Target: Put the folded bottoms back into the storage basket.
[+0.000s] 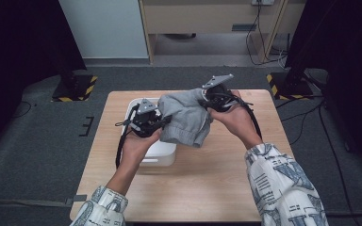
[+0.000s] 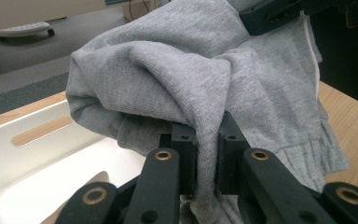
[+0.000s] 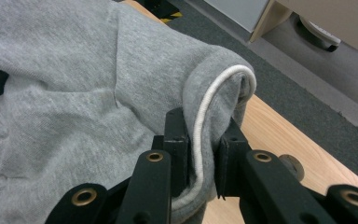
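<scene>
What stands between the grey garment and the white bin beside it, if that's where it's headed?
Nothing visible does. The grey garment hangs clamped between the left gripper and right gripper, raised right next to the open white bin, whose visible interior looks bare.

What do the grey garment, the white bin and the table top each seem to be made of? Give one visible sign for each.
Grey garment: soft knitted cotton-like jersey, matte; fine knit ribs and a white cord show.
White bin: probably moulded plastic, smooth with a slight sheen, with a cut handle slot.
Table top: light wood or wood-look laminate, matte; faint grain shows, so which one stays open.
</scene>
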Tool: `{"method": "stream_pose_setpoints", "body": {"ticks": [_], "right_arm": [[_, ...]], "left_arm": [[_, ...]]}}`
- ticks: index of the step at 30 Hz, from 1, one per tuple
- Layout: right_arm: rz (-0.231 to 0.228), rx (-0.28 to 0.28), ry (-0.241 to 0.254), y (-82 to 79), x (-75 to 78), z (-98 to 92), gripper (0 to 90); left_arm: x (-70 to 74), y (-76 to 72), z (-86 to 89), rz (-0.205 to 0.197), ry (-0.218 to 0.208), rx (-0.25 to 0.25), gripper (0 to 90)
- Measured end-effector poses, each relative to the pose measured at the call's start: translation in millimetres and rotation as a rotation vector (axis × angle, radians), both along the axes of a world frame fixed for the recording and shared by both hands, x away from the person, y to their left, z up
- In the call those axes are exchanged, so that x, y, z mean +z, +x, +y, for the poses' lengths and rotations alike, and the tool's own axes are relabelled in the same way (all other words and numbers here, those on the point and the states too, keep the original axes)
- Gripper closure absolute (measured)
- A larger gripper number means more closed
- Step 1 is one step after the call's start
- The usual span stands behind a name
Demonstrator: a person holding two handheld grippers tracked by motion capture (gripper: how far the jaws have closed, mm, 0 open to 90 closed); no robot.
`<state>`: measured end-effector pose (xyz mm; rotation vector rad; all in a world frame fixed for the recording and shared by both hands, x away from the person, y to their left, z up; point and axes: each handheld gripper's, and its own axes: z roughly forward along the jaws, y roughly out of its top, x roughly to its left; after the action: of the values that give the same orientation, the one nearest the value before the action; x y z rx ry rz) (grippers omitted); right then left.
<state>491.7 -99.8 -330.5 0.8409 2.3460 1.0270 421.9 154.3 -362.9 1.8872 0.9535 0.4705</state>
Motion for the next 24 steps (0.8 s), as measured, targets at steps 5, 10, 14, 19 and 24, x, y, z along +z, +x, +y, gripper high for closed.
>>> {"method": "stream_pose_setpoints", "body": {"ticks": [5,10,14,19,24], "right_arm": [[0.0,0.01,-0.006,2.1,1.8,12.4,78.1],[0.0,0.018,-0.001,4.7,1.1,21.8,78.0],[0.001,0.024,-0.003,5.6,3.3,27.8,78.1],[-0.005,0.029,-0.006,4.6,7.3,36.0,78.1],[-0.003,0.04,-0.003,3.4,6.4,45.8,78.1]], "left_arm": [[-0.1,-0.4,11.2,0.001,-0.004,0.014,81.0],[2.3,0.5,19.5,0.004,0.005,0.018,81.0],[4.5,0.1,24.2,0.001,0.003,0.024,81.0],[9.0,-2.5,33.5,-0.001,-0.001,0.022,81.0],[8.6,-4.9,44.0,0.001,0.008,0.026,81.0]]}}
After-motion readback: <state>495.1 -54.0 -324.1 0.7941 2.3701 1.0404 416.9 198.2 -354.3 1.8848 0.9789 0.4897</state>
